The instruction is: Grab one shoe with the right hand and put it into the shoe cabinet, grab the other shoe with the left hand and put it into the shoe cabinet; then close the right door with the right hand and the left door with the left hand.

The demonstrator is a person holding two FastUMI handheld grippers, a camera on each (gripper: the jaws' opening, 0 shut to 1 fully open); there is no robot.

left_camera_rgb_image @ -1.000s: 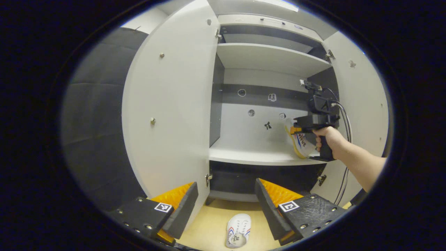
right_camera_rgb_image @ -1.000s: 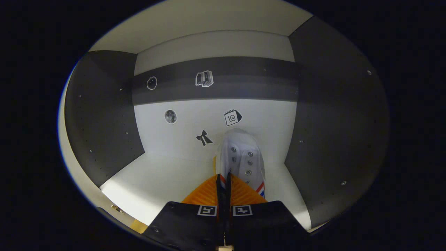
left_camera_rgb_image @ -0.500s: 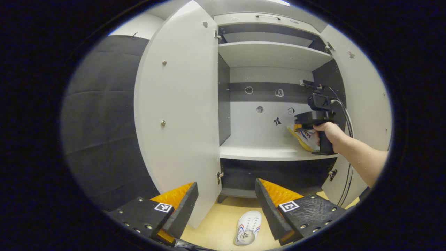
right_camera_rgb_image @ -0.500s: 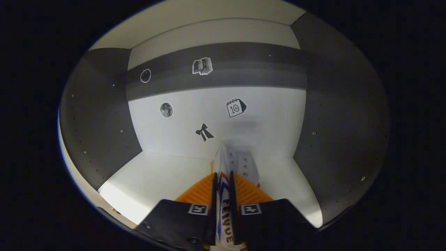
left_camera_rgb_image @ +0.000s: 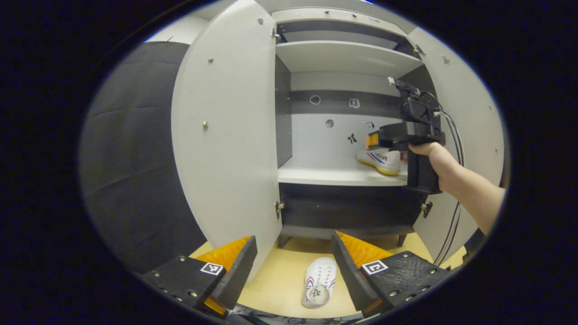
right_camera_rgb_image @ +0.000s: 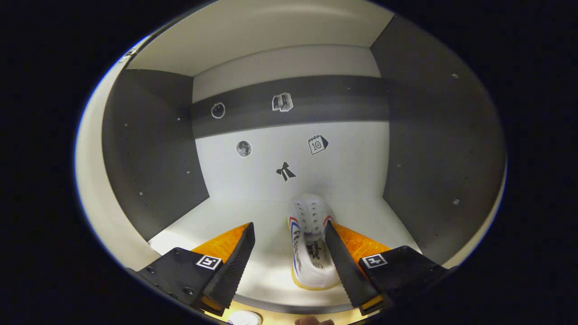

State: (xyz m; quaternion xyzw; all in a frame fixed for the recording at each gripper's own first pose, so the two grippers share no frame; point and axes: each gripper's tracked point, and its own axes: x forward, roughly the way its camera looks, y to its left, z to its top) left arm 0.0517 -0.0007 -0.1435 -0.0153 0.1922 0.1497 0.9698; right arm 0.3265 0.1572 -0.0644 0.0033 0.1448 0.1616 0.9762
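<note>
One white shoe (right_camera_rgb_image: 310, 241) with red and blue stripes lies flat on the cabinet's middle shelf (right_camera_rgb_image: 235, 221), toe toward the back wall. My right gripper (right_camera_rgb_image: 289, 259) hangs open just above its heel, fingers apart and off the shoe. In the left gripper view that same shoe (left_camera_rgb_image: 379, 159) rests on the shelf (left_camera_rgb_image: 334, 174) under the right gripper (left_camera_rgb_image: 384, 137), held by a hand (left_camera_rgb_image: 435, 160). The other white shoe (left_camera_rgb_image: 319, 289) sits on the yellow floor before the cabinet. My left gripper (left_camera_rgb_image: 293, 266) is open above the floor, with the shoe showing low between its fingers.
Both cabinet doors stand open: the left door (left_camera_rgb_image: 226, 135) swings out close by my left gripper, the right door (left_camera_rgb_image: 465, 113) behind the person's arm. A higher shelf (left_camera_rgb_image: 343, 56) spans the cabinet. A cable (left_camera_rgb_image: 454, 221) hangs from the right gripper.
The right gripper has opened and let the shoe go; the shoe now lies flat on the shelf instead of hanging tilted. The right gripper has drawn back a little.
</note>
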